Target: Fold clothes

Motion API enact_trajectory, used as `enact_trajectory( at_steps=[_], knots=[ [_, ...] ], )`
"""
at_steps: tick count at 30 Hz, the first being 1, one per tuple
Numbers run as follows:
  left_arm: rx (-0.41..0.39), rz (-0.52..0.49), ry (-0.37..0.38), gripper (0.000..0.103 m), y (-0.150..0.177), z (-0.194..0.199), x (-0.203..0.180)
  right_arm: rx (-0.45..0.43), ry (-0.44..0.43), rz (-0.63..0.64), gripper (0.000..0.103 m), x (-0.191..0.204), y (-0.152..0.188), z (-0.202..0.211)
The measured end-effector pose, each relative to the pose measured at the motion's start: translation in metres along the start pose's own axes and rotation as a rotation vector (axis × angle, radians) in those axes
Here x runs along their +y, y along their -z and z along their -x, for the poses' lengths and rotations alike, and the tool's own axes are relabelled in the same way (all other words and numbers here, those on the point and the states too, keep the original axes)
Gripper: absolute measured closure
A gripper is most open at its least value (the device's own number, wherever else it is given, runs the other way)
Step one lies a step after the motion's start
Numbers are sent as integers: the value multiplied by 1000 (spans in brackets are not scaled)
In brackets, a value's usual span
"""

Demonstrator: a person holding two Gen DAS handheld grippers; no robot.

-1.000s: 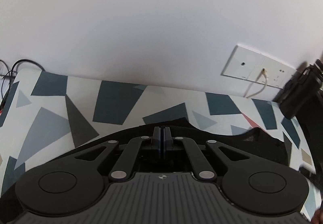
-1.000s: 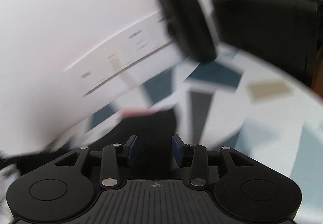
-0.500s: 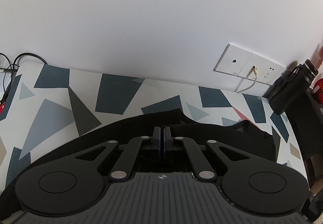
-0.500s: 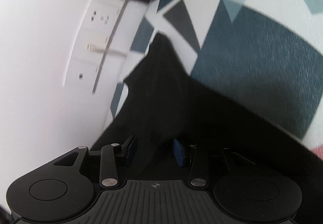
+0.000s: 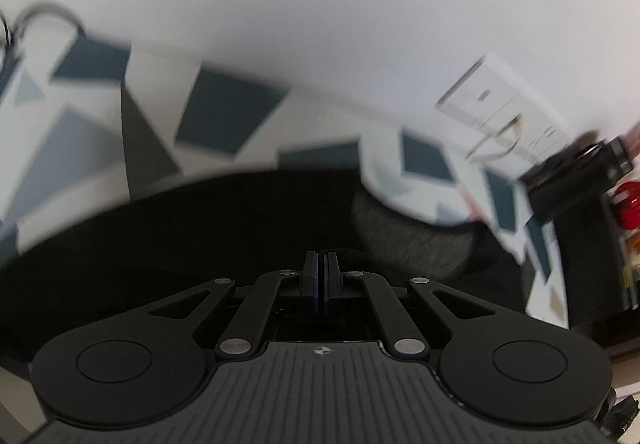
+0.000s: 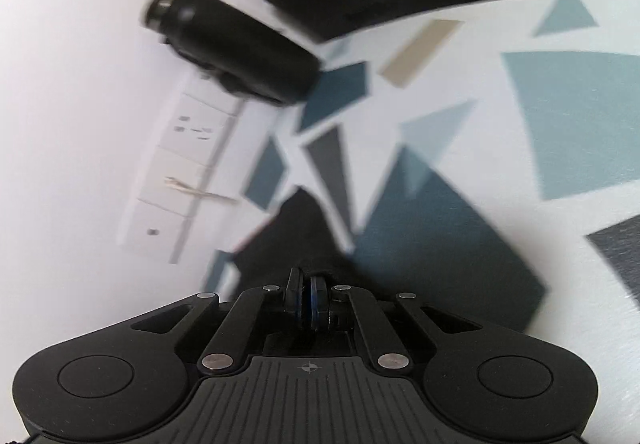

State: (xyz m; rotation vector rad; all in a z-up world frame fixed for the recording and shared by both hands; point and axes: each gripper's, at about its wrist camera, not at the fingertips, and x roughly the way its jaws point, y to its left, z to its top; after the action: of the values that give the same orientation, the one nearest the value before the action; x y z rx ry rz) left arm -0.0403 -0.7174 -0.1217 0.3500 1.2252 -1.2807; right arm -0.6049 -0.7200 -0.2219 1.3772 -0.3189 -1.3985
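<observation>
Left claw: the left claw (image 5: 320, 276) has its pads pressed flat together, with the black garment (image 5: 208, 236) bunched right at the tips — most likely pinching an edge of it, though the cloth between the pads cannot be made out.
Right claw: the right claw (image 6: 306, 298) is nearly closed, a narrow gap left between the pads, and a dark point of the black garment (image 6: 296, 240) runs into that gap — it appears to be nipping a corner.
Garment: it lies spread over the table (image 5: 100, 131), whose cover is printed with grey and blue triangles and blocks; a greyer patch of its fabric shows to the right in the left view.
Progress: an early stage, by my reading — both corners look gripped, but no clean fold or stacked layers can be seen; the folding itself is left to do.
Behind: a black bottle (image 6: 232, 51) stands near the wall sockets (image 6: 180, 171), a white cable plugged in.
Writing: none readable — the views are motion-blurred, and no brand or label can be made out.
</observation>
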Motion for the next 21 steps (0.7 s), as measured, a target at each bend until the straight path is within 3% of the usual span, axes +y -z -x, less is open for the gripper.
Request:
enact_trajectory(
  at_steps=[4, 7, 10, 13, 15, 16, 19, 21],
  knots=[
    [36, -16, -28, 100, 3, -22, 6, 72, 62, 10, 93, -2, 6, -8],
    [64, -28, -48, 99, 5, -39, 11, 83, 88, 101, 77, 11, 11, 0],
    [82, -50, -60, 94, 6, -51, 14, 55, 75, 240, 77, 38, 15, 16],
    [76, -67, -17, 71, 3, -48, 14, 25, 35, 401, 70, 68, 14, 21],
    [66, -59, 22, 47, 3, -43, 18, 30, 20, 495, 68, 85, 10, 2],
    [63, -63, 27, 44, 5, -40, 19, 43, 18, 540, 66, 93, 8, -14],
    [67, -90, 24, 44, 11, -38, 19, 91, 78, 680, 62, 109, 9, -66],
    [66, -98, 18, 54, 13, -39, 19, 118, 133, 774, 56, 119, 12, -97]
  ],
)
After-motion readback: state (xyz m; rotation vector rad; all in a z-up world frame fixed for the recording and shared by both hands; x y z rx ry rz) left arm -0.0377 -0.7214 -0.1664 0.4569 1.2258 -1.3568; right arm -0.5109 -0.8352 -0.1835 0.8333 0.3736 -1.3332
